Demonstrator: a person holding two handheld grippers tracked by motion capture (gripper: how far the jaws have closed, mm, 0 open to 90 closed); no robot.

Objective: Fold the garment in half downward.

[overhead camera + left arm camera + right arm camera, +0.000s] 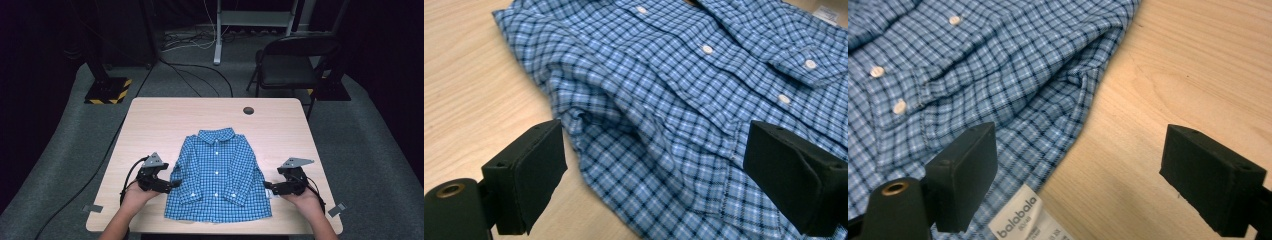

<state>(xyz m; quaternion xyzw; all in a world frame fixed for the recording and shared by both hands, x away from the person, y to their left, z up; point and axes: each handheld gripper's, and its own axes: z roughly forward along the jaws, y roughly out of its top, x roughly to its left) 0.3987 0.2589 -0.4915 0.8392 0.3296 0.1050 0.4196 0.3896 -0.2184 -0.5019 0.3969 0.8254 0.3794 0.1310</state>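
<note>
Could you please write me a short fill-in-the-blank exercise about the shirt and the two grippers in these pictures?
1. The checked shirt lies flat on the table with its collar pointing ____ from the person.
2. The jaws of the left gripper stand ____, with the shirt's edge between them.
3. In the right gripper view, the white label reads ____.
4. The right gripper holds ____.

Missing words: away; open; balabala; nothing
</note>
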